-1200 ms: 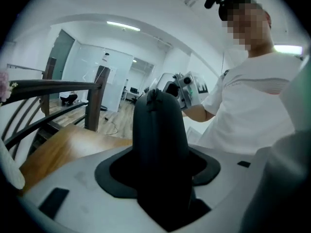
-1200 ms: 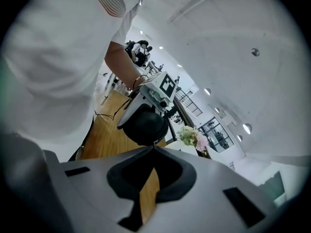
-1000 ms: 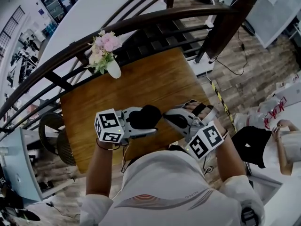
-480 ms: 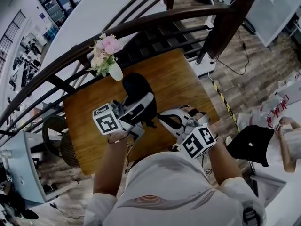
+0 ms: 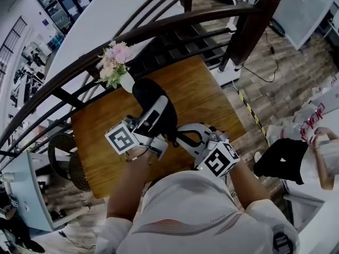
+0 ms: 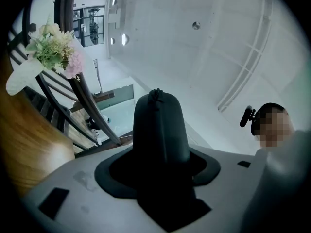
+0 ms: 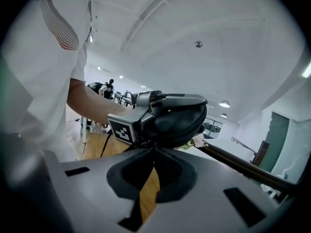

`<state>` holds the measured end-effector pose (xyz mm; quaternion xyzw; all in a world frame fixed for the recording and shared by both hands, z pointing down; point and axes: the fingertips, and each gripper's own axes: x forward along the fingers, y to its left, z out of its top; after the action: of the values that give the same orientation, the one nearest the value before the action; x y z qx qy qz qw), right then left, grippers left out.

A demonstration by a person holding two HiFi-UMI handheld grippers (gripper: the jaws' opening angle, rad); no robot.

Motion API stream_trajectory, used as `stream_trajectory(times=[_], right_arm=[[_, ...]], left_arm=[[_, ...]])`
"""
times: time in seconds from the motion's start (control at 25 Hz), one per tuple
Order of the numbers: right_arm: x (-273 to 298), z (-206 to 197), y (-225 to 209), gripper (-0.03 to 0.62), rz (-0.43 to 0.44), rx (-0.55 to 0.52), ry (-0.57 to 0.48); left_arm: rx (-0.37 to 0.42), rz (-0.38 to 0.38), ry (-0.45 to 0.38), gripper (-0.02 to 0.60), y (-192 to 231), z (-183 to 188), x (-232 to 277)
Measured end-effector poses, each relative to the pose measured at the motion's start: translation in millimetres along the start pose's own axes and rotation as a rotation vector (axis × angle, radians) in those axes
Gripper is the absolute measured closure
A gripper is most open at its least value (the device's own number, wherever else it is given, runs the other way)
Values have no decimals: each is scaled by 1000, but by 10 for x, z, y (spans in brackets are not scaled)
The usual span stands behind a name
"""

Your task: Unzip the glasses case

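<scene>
Glasses case [image 5: 150, 95]: lifted above the surface [image 5: 206, 89], grasped across its width by my left tongs [image 5: 158, 110]. My right tongs [image 7: 154, 148]: clenched at the case's lower edge, zip pull not discernible. Step, as I judge it: starting the zip. Next: draw along the seam, keeping the case steady.

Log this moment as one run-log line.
left claw: shut on glasses case, held above table | right claw: shut at case edge | unzipping progress: cannot tell
</scene>
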<state>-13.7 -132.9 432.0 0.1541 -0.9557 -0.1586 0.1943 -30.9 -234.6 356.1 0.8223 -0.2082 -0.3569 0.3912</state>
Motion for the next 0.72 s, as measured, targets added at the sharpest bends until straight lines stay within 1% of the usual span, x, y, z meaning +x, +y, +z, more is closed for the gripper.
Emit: stream_trajectory(times=[0.2,0.32,0.48,0.56,0.64,0.72], right_arm=[[11,-1,44,542,8,6,1],[28,-20,64,542,18,6,-1],[6,-8,81,539,33,82,-44],[-7,-23,79,539,28,112,-53],[-11,-77,61,536,8,126,-42],[-26,-152,15,534,-18,138,-37]], left_arm=[[0,15,-36,324,-10,-13,-13],[-1,21,-44,324,3,-37,-32],[-8,24,-49,324,-5,-51,-62],[12,24,-37,324,-21,-73,-72],[48,35,-26,324,-21,-68,-99],[114,68,-14,324,-1,-26,-157]])
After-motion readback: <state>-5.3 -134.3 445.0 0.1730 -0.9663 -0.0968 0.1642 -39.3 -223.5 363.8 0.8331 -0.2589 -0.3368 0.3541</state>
